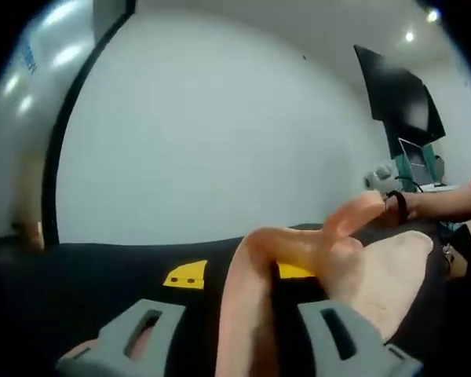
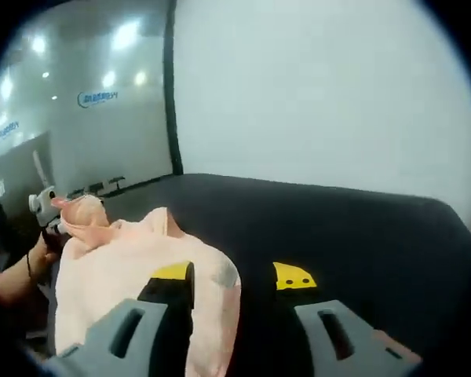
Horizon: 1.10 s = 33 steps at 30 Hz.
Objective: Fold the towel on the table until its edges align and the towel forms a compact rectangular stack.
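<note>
Both hand-held grippers point(image 1: 239, 342) point(image 2: 228, 338) around towel point(image 1: 377, 275) point(image 2: 125, 267)

In the left gripper view, the left gripper point(image 1: 239, 334) rises from 6 o'clock with its two grey jaws spread wide apart. At 3 o'clock a hand point(image 1: 424, 203) with a dark wristband reaches in, holding the other gripper point(image 1: 379, 176).

In the right gripper view, the right gripper point(image 2: 229, 334) also stands with jaws parted. At 9 o'clock a hand point(image 2: 41, 253) grips the far gripper point(image 2: 44, 203); whether that one is clamped cannot be told here.
</note>
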Each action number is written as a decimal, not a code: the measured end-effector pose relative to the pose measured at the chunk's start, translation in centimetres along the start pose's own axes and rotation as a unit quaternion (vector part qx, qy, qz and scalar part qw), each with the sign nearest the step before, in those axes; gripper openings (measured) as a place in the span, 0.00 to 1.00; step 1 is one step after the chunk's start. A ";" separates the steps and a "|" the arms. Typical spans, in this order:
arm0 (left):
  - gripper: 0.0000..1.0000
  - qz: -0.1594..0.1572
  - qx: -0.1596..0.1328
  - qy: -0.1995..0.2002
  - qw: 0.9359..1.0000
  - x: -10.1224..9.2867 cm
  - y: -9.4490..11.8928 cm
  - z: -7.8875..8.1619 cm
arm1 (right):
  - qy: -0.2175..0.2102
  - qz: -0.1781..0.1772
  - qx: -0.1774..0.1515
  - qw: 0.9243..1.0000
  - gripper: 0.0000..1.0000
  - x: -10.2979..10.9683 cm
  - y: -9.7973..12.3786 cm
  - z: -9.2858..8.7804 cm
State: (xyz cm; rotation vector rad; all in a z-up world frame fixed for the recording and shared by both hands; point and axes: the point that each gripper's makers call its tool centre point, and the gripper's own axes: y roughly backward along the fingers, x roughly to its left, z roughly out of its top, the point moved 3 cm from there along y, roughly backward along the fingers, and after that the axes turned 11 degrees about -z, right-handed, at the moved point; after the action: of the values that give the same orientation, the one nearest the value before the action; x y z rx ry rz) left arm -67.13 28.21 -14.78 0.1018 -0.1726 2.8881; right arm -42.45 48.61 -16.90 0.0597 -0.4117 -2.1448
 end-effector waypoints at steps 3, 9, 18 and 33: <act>0.28 -0.001 -0.002 -0.001 1.000 -0.3 0.0 0.1 | 0.009 -0.013 0.013 1.000 0.35 -0.1 -1.2 -1.4; 0.28 -0.004 0.002 -0.005 1.000 -0.3 -0.1 0.0 | 0.050 -0.062 0.009 0.997 0.00 -1.2 -2.5 -1.8; 0.29 -0.023 0.004 -0.008 1.000 -0.9 -0.4 -0.1 | 0.054 -0.106 -0.092 0.989 0.00 -4.9 2.9 5.8; 0.34 -0.050 0.024 -0.022 0.998 -2.2 -0.9 -0.7 | 0.093 -0.229 -0.167 0.954 0.00 -14.4 13.8 10.9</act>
State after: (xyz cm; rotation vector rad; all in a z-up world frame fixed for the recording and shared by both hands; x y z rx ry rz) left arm -64.80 28.66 -15.55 0.1781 -0.1030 2.7917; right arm -25.35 56.08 -3.91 0.1783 0.0943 -2.6096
